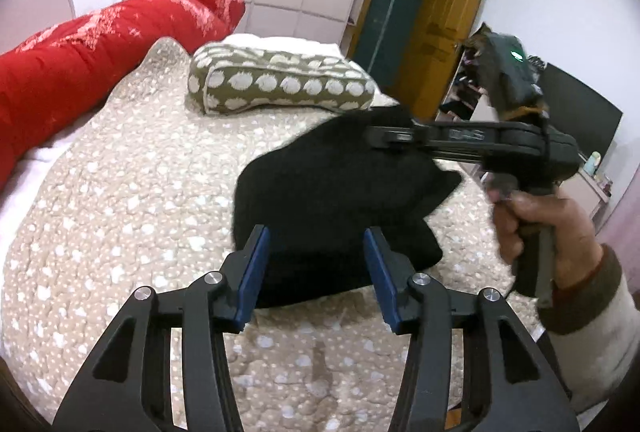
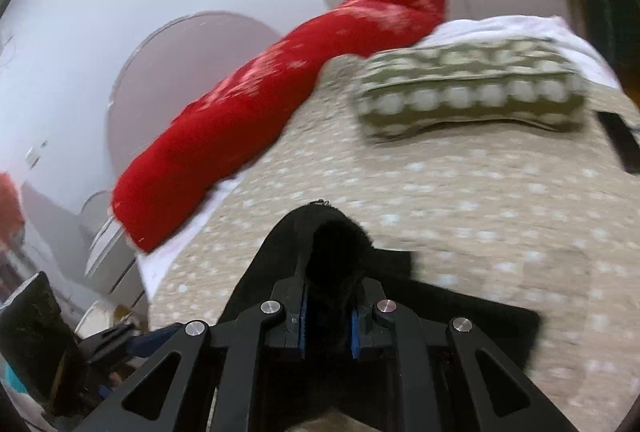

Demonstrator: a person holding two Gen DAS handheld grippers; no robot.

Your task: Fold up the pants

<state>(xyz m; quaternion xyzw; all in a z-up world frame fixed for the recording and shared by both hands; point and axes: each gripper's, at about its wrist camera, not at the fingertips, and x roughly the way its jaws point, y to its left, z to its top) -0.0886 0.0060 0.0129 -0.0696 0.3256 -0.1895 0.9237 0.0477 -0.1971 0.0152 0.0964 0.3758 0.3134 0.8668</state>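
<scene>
The black pants [image 1: 320,192] lie bunched on the beige dotted bedspread [image 1: 120,212]. My left gripper [image 1: 316,272] is open, its blue pads on either side of the pants' near edge, holding nothing. My right gripper [image 1: 384,138] reaches in from the right in the left wrist view, shut on the far part of the pants and lifting it. In the right wrist view the right gripper [image 2: 326,312] is shut on a fold of black pants [image 2: 336,252], which sticks up between the pads. The view is blurred.
A red blanket roll [image 1: 80,64] lies along the bed's left side. A green pillow with white dots [image 1: 280,80] sits at the far end. A dark remote [image 2: 620,140] lies at the bed's right edge. A wardrobe, a door and a TV stand beyond.
</scene>
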